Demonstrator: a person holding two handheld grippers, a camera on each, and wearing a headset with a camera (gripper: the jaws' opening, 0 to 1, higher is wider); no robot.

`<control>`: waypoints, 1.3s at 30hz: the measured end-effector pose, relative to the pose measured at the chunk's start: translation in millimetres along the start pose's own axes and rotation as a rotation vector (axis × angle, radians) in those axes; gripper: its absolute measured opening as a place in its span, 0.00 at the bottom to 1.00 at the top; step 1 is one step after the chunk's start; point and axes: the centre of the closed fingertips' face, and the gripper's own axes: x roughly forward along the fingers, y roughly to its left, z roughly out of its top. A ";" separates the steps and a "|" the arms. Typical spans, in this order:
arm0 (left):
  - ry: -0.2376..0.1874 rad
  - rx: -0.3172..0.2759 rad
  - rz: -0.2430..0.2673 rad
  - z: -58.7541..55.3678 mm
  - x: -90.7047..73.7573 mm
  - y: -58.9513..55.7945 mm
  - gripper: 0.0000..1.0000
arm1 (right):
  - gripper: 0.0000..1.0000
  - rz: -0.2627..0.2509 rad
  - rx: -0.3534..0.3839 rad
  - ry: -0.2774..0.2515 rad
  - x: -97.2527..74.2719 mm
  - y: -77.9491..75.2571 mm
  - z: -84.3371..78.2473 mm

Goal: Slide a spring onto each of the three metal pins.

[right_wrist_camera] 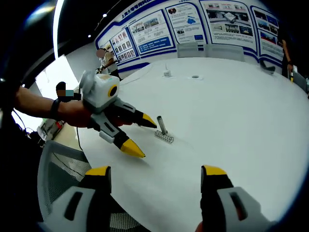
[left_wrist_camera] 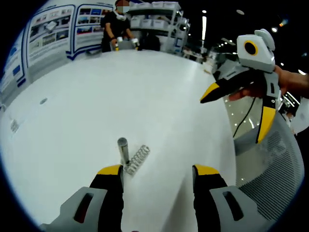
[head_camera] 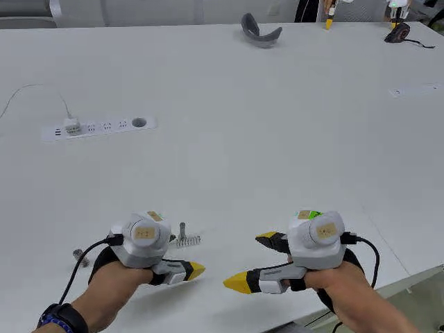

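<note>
Closest in, left hand [head_camera: 118, 277] and right hand [head_camera: 343, 277], each wrapped round a claw at the near edge of the white desk [head_camera: 243, 152]. Released and holding nothing, left claw [left_wrist_camera: 158, 170], jaws spread wide, yellow tips low over the desk. Just ahead of its left jaw tip, metal pin [left_wrist_camera: 122, 150] standing upright on the desk. Right beside the pin's foot, spring [left_wrist_camera: 138, 158] lying flat and aslant, not threaded on the pin, a little inside the line of that same jaw. Likewise released, right claw [right_wrist_camera: 155, 171], jaws wide apart with nothing between them, pointed across toward the left claw; pin and spring ahead of it, just beside the left claw's tips. Well apart from each other, the two claws, bare desk between. Back behind the left claw, by the wrist, small grey metal piece [head_camera: 80, 257] lying on the desk, too small to tell more. Far off to the left claw's side, white power strip [head_camera: 97, 127] with one plug in it. Farther still, near the desk's far edge, grey curved object [head_camera: 260, 31].
</note>
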 end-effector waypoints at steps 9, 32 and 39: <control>0.006 -0.013 -0.008 -4.0 2.1 -1.6 0.57 | 0.77 0.005 0.012 0.004 0.3 -2.0 -3.6; 0.010 -0.003 0.029 -6.0 11.6 0.7 0.37 | 0.76 0.019 0.017 0.017 2.6 -5.4 -5.5; -0.011 -0.105 0.089 -3.7 17.4 10.7 0.24 | 0.75 0.016 0.031 0.017 2.8 -6.1 -7.6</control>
